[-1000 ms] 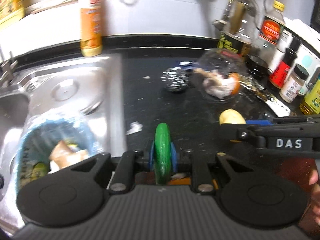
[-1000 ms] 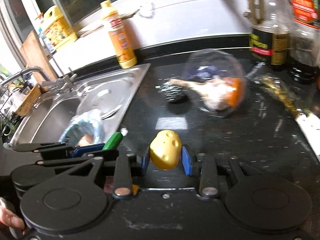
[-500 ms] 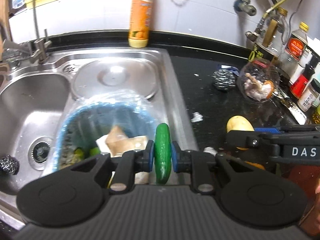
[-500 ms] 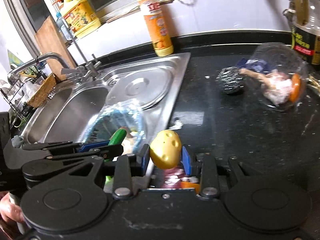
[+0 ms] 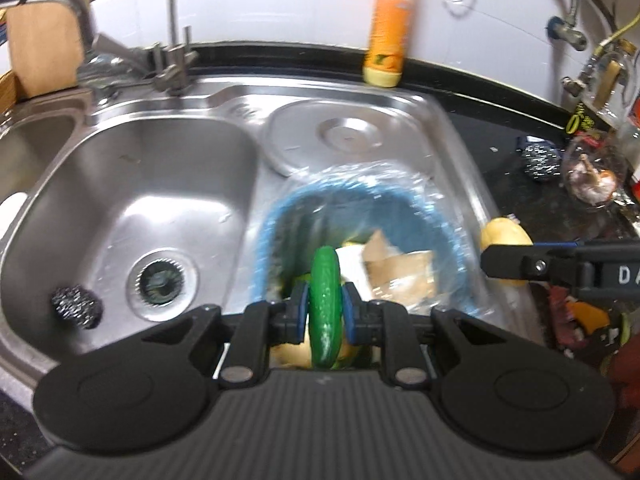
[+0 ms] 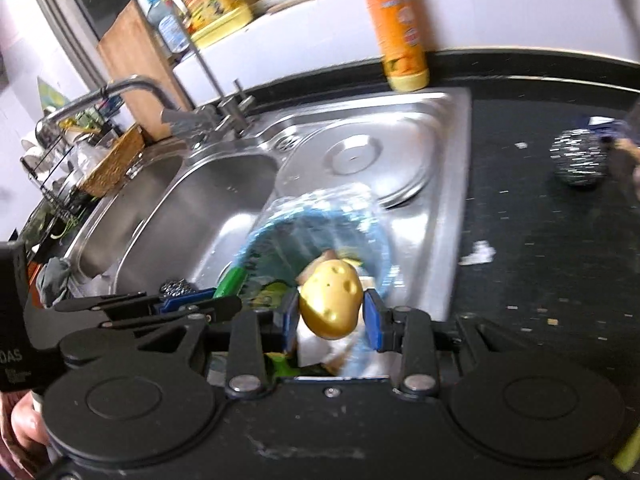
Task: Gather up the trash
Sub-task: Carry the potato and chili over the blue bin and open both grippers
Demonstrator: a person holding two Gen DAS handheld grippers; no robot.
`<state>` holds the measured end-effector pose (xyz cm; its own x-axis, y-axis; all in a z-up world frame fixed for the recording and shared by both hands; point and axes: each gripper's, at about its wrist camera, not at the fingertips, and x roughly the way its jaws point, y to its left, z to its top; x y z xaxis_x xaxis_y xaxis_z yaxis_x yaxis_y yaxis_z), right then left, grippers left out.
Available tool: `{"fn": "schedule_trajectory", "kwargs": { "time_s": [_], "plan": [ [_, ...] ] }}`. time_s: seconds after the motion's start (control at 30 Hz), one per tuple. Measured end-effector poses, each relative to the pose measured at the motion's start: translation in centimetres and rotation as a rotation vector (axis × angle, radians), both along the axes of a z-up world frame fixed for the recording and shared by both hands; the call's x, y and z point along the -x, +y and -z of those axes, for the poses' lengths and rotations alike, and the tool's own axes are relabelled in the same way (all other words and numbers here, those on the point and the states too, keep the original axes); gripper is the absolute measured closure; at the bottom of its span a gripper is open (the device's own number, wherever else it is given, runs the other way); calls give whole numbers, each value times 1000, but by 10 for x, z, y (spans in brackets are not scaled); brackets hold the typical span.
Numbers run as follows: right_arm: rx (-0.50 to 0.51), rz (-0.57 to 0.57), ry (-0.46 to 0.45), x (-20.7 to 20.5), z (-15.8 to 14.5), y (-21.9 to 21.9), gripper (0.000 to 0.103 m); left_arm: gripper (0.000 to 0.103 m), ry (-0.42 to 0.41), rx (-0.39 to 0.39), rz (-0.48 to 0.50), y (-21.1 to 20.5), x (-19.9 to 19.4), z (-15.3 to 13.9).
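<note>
Cucumber (image 5: 325,304) and potato (image 6: 329,304) each clamped in a hand-held gripper above lined bin (image 5: 276,224)

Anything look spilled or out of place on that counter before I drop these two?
Yes: a crumpled white scrap and small crumbs lie loose on the black counter right of the sink, outside the blue bin.

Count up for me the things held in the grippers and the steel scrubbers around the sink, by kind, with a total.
Cucumber, in the left gripper: 1
Potato, in the right gripper: 1
Steel scrubbers: 2, one in the sink basin, one on the black counter
Total: 4
</note>
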<state>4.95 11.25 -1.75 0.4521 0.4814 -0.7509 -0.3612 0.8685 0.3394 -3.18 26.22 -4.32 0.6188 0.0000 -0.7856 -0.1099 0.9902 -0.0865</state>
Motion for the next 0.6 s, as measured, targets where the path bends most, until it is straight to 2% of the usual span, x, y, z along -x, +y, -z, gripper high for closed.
{"fn": "schedule_trajectory", "kwargs": {
  "time_s": [0.27,0.6],
  "plan": [
    [30,-54,54,-16,20,41,70,86,18,11,-17,15,9,9],
    [69,-35,91,-29,31,45,70,86,49,3,61,-3,-12,25]
  ]
}}
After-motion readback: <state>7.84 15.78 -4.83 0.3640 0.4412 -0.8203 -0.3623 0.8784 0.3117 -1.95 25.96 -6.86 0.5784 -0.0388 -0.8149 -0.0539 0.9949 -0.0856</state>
